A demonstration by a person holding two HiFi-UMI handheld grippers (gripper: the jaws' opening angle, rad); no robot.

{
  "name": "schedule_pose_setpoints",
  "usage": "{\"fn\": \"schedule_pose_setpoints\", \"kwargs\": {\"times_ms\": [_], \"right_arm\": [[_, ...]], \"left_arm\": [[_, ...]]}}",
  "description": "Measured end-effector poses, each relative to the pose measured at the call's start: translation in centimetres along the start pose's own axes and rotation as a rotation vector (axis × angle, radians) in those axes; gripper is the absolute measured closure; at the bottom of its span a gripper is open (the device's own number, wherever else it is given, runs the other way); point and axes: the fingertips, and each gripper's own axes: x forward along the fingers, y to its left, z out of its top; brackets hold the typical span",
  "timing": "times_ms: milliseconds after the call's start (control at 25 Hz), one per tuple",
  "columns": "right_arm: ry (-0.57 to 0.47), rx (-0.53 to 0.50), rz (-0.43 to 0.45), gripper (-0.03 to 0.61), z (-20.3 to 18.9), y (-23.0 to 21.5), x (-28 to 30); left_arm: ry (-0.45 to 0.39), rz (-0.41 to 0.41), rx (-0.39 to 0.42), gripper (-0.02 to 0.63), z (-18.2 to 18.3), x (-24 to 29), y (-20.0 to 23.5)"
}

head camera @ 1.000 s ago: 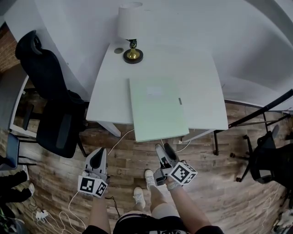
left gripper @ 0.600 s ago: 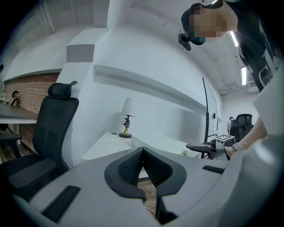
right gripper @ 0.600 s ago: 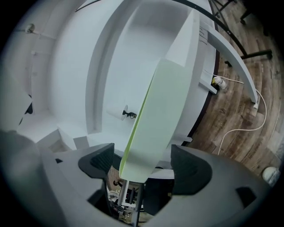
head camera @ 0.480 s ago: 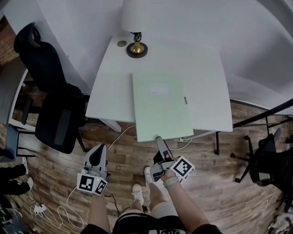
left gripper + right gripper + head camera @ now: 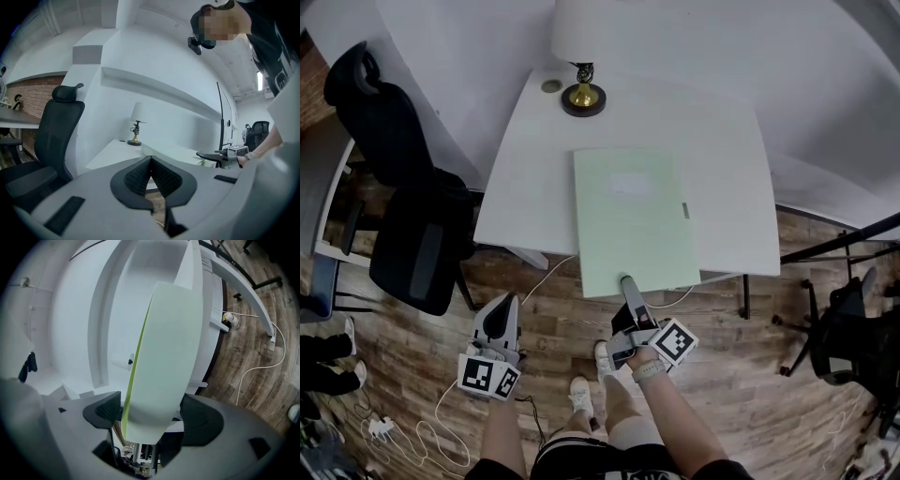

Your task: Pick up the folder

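A pale green folder (image 5: 633, 220) lies flat on the white table (image 5: 722, 159), its near end overhanging the front edge. My right gripper (image 5: 627, 281) is rolled onto its side at that overhanging end. In the right gripper view the folder (image 5: 164, 348) runs edge-on between the wide-apart jaws of my right gripper (image 5: 152, 413), with a gap at each pad. My left gripper (image 5: 500, 314) hangs below and left of the table, over the wooden floor. Its pads meet at the tip, with nothing in my left gripper (image 5: 150, 161).
A lamp (image 5: 581, 56) with a brass base stands at the table's far edge, a small round object (image 5: 549, 86) beside it. A black office chair (image 5: 403, 206) stands left of the table, another chair (image 5: 848, 337) at the right. A white cable (image 5: 548, 277) trails under the table.
My right gripper has moved forward to the folder's near end and rolled, so the folder's end now sits between its jaws. The left gripper has barely shifted.
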Motion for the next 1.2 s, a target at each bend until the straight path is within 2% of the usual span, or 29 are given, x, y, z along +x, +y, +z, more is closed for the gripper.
{"fn": "schedule_pose_setpoints", "kwargs": {"times_ms": [240,680,800,880,960,1200], "right_arm": [[-0.006,0.068,-0.003,0.209,0.1,-0.7,0.9],[-0.042,0.192,0.07,0.21,-0.2,-0.9,2.5],[-0.045,0.199,0.065,0.213,-0.2,-1.1,2.8],[-0.044,0.21,0.057,0.254,-0.3,-1.4,2.7],[-0.035,0.212,0.056,0.268,-0.3,-1.5,2.7],[-0.019,0.203,0.051,0.279,-0.1,-1.4,2.3]], "left_arm": [[0.007,0.004,-0.011,0.601,-0.3,0.8,0.5],[0.033,0.026,-0.032,0.601,-1.6,1.2,1.9],[0.036,0.025,-0.036,0.601,-1.9,1.3,1.8],[0.037,0.023,-0.038,0.601,-2.0,1.3,1.8],[0.037,0.02,-0.038,0.601,-2.0,1.3,1.7],[0.036,0.02,-0.035,0.601,-1.6,0.7,1.5]]}}
